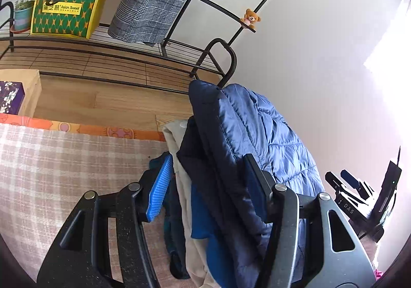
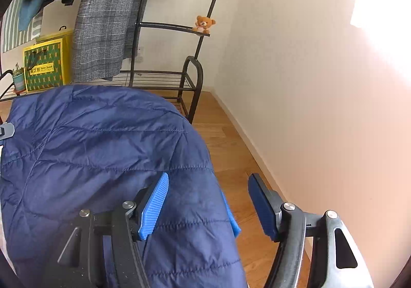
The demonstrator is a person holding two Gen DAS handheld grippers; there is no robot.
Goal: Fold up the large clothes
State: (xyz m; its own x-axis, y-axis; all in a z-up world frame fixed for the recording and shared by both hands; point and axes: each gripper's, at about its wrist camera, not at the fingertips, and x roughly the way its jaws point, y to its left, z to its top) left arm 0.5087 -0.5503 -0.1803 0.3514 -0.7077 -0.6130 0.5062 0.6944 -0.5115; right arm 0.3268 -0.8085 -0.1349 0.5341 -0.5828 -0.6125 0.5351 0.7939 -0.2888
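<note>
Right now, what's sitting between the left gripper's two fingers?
In the left wrist view, bunched fabric fills the left gripper: the navy quilted jacket with a beige garment beside it. No bare gap shows.

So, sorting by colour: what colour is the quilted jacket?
Navy blue jacket, clearest in the right wrist view.

This is a lived-in home, most likely a bedroom corner. A black metal garment rack [image 2: 164, 74] stands on wood-plank flooring [image 2: 231, 138] against a plain wall, hung with a grey plaid coat [image 2: 105, 30]. A small teddy bear [image 2: 204, 23], a potted plant [image 1: 22, 14] and a yellow-green gift bag [image 1: 66, 5] sit on its shelves.
</note>
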